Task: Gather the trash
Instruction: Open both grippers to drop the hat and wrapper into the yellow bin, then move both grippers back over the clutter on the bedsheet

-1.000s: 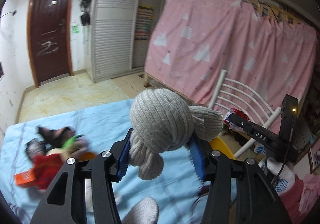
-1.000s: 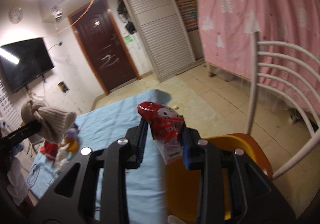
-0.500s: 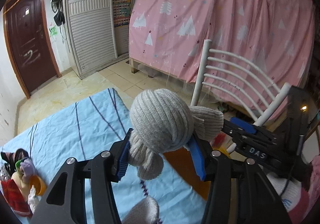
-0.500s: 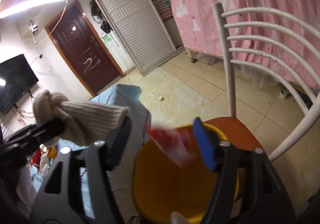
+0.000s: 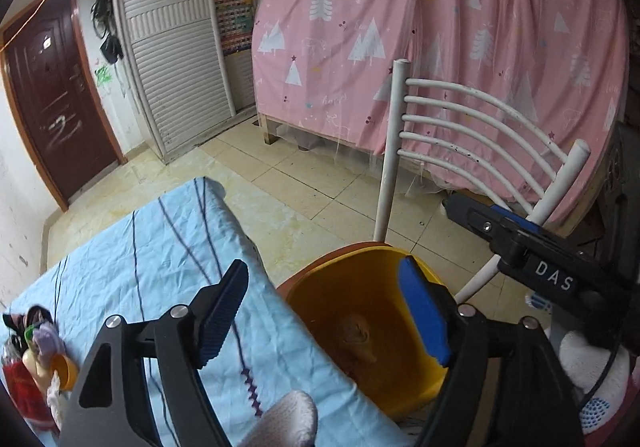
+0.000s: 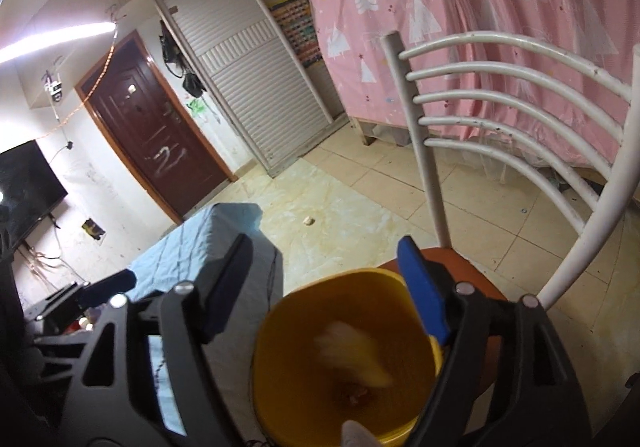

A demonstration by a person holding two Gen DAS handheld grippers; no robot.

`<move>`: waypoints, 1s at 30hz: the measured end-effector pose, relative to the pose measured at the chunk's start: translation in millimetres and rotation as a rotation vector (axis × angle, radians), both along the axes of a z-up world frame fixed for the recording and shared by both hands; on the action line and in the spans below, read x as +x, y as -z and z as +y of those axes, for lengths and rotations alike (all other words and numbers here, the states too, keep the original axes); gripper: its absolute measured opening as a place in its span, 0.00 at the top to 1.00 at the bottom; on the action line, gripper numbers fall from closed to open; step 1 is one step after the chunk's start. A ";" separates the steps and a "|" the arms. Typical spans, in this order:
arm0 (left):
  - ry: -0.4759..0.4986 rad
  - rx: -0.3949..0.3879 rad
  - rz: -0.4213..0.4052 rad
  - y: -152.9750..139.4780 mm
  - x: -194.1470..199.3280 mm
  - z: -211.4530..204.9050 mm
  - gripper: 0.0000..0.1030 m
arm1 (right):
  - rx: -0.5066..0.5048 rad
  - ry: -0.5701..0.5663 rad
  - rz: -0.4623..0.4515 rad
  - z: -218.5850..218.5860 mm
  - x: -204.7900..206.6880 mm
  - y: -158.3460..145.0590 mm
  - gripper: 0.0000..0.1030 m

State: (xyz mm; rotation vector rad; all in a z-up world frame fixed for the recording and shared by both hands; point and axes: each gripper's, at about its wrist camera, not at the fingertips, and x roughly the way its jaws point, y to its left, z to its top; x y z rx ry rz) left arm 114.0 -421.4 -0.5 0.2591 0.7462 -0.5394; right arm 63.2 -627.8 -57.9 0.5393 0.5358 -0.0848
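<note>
Both claws, left (image 5: 324, 311) and right (image 6: 332, 287), jaws just opening, nothing between; yellow bucket (image 6: 280, 331) at 6 o'clock, blurred pale item (image 6: 352, 351) inside

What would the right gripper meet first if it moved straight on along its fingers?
Probably the yellow bucket on the chair. The right gripper is open, holds nothing, and points down into the bucket's mouth; depth is unclear.
</note>
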 end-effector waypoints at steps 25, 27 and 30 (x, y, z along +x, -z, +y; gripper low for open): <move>-0.389 -0.112 -0.036 -29.9 -8.5 214.1 0.22 | -0.058 -0.286 0.005 141.1 18.7 -12.8 0.10; -0.403 -0.124 -0.032 -30.8 -9.0 228.0 0.22 | -0.070 -0.317 0.012 157.8 21.8 -14.1 0.09; -0.427 -0.125 -0.037 -32.3 -8.9 246.8 0.21 | -0.094 -0.360 0.024 182.5 24.6 -16.0 0.09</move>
